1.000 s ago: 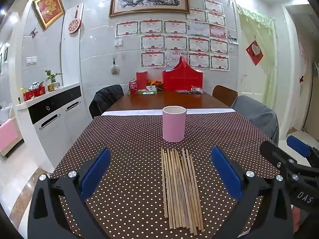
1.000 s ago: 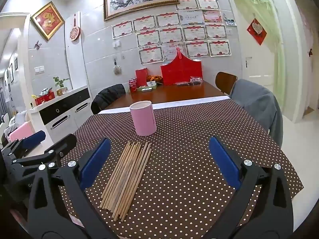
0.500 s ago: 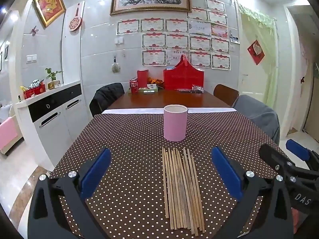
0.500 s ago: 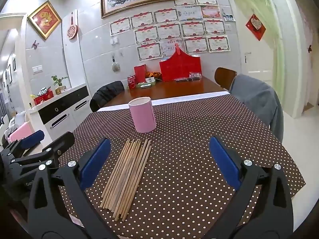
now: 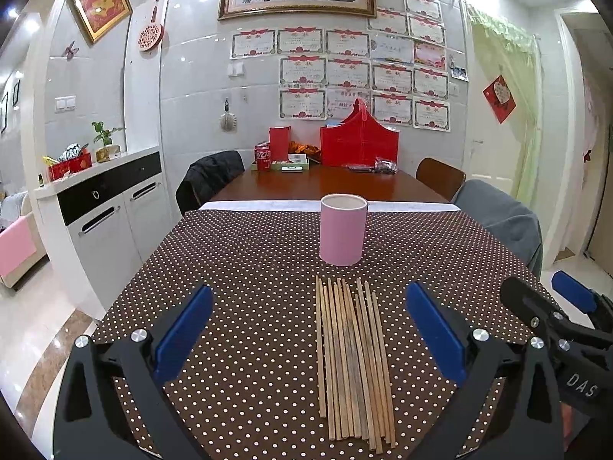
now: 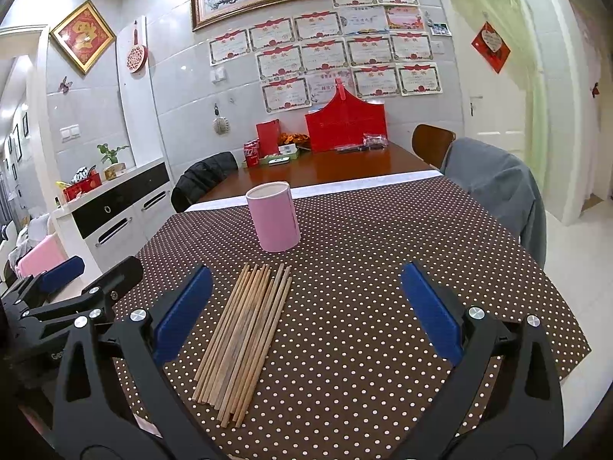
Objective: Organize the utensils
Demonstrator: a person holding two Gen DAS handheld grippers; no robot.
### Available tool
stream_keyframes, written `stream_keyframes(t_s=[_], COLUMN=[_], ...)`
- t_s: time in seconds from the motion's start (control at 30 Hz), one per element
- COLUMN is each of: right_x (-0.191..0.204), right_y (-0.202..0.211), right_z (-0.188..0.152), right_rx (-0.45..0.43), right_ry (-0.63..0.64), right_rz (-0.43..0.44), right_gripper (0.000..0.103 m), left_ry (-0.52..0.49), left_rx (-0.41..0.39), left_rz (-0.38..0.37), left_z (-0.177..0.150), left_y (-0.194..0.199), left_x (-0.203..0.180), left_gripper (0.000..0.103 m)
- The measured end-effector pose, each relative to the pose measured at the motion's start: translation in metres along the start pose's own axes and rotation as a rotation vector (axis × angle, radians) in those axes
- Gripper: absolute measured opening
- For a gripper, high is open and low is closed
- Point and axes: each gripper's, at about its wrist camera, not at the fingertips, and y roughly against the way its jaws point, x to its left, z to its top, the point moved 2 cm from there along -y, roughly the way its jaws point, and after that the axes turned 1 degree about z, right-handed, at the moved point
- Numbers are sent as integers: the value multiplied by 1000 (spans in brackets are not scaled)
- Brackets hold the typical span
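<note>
"DAS" is printed on the right hand-held gripper (image 5: pixel 574 303).

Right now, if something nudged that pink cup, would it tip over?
Probably yes if nudged high: the pink cup stands tall on a narrow base. It looks empty, so likely light. On the dotted tablecloth a low push might just slide it.

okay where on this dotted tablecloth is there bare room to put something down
Bare cloth lies left of the chopsticks toward the cabinet-side edge, right of them toward the grey-draped chair, and on both sides of the pink cup. The one crowded strip is the middle, where chopsticks lie just short of the cup.
</note>
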Motion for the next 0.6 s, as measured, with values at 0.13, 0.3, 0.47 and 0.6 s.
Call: stream_keyframes(t_s=[0.13, 0.3, 0.47, 0.6], right_x=[-3, -6, -7, -2], right_y=[2, 5, 5, 6], right_z=[-1, -1, -1, -1], right_rx=[1, -1, 6, 6], right_ry=[-10, -18, -19, -2], right_rz=[-2, -5, 4, 8], right_gripper=[97, 97, 97, 97], left_ry=[-11, -20, -23, -19], left_rx=[-11, -25, -33, -38], left_rz=[-1, 6, 0, 1], left_z=[2, 2, 2, 3], left_y=[3, 8, 11, 12], left_x=[-3, -7, -7, -5], left_gripper=[99, 99, 96, 94])
